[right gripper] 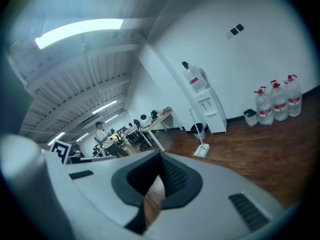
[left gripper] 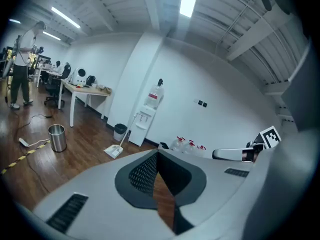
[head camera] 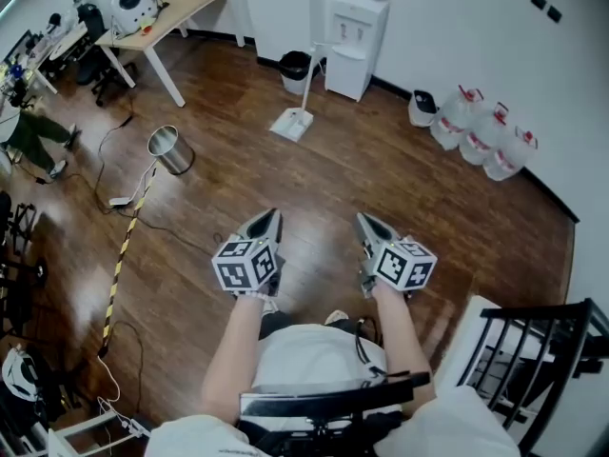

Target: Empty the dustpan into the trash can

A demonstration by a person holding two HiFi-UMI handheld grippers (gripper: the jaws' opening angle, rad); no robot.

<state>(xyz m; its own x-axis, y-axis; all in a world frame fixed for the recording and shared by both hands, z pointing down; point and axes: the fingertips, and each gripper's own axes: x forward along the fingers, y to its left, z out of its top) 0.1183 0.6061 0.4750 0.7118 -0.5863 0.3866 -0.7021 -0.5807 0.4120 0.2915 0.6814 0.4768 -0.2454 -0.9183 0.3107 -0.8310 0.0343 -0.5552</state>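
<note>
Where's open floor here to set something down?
Widest bare floor: between the dustpan, the water jugs and the black rack. A smaller patch lies between the metal can and the dustpan. Crowded: the left side, with striped tape and table, and the wall by the black bin.

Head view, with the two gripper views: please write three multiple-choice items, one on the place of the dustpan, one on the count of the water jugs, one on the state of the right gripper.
1. Where is the dustpan?
A. on the table
B. on the floor near the water dispenser
C. inside the metal can

2. How many water jugs stand by the wall?
A. two
B. three
C. five

3. How is the right gripper?
A. open wide
B. shut on the dustpan handle
C. shut and empty

Key:
1 B, it stands on the wood floor by the dispenser.
2 B, three red-capped jugs show.
3 C, its jaws meet with nothing between them.
</note>
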